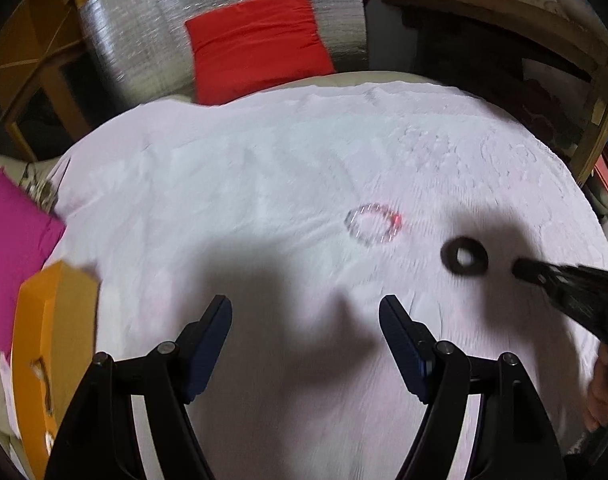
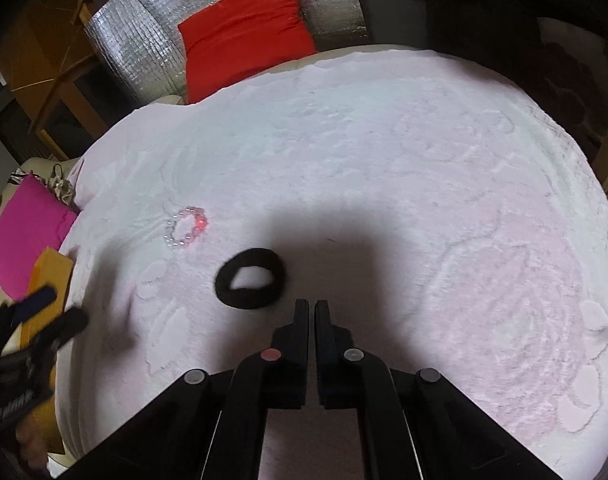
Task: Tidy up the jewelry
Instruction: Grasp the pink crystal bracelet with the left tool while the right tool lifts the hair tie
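At the far left we see a pink cloth (image 2: 28, 232) and an orange box (image 1: 52, 344) at the edge of the surface (image 2: 383, 140), which is covered by a white embossed towel. Our left gripper (image 1: 305, 332) hangs over bare towel with its jaws wide apart and nothing between them. From it, the bead bracelet (image 1: 373, 226) lies at about 1 o'clock, well clear of the jaws, a small ring of pale beads with one red bead on its right side. Further right, at about 2 o'clock, the black hair tie (image 1: 463, 258) lies flat on the towel. In the right wrist view the tie (image 2: 250, 278) sits just beyond the right gripper (image 2: 311, 306), at about 11 o'clock from its tips, near but not touching. Those jaws are closed together on nothing. The bracelet (image 2: 186, 227) is further off at 10 o'clock. A red cushion (image 2: 244, 28) lies past the far edge.
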`<state>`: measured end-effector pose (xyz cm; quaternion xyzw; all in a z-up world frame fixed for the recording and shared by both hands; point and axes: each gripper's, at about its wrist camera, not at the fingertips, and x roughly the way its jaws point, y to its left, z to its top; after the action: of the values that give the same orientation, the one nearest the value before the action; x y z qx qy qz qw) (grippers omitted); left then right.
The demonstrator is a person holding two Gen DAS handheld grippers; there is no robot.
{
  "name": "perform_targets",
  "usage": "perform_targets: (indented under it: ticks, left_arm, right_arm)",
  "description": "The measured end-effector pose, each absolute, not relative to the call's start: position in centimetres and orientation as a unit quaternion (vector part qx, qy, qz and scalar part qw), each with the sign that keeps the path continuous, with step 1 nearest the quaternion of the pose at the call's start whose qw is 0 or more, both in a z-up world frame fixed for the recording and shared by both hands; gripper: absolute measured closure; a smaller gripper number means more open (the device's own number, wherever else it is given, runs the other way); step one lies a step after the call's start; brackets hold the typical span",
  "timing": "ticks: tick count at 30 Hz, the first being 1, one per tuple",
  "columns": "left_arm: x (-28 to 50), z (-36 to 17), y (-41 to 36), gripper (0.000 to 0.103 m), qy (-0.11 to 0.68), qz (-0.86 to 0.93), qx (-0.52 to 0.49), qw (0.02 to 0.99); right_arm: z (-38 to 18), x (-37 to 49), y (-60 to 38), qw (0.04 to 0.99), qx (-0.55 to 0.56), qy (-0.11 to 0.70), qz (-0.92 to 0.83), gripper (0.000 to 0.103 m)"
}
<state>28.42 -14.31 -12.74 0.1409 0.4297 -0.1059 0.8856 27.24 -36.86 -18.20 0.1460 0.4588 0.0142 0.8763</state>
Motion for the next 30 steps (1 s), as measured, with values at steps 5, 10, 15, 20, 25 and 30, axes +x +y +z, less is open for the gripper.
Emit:
perform_targets:
  ticks: [5,10,15,20,25,30]
  left_arm:
    - [31.0,-13.6,-16.8,0.026,0.422,-0.13,0.157,0.883]
    - [33.9,-14.8,-18.8,0.026,0.444,-0.151,0.141,0.872]
    - [35.4,-16.6,-19.6,0.049,0.467,-0.174,0.134,0.856]
    - [34.5,-16.8,-19.4,0.094,0.457,-0.204,0.135,0.855]
    - [32.4,-16.7,-17.4,0.095,0.458,-0.23,0.113,0.851]
    - [29.6,-16.2,-15.0,0.095,0.453,-0.246,0.088,0.852]
  right_arm:
    - [-17.8,26.4,-38.7,0.875,0.163,0.456,0.008,0.099]
    - [-17.6,25.7,-39.9,0.874,0.183,0.451,0.007,0.098]
    - [-17.3,25.8,-40.6,0.873,0.206,0.441,0.018,0.098]
    - [-17.1,26.5,-38.9,0.88,0.191,0.433,0.038,0.097]
    - [-17.5,27.7,-36.4,0.881,0.162,0.441,0.05,0.096]
    - [-18.4,28.7,-35.3,0.884,0.144,0.444,0.032,0.068]
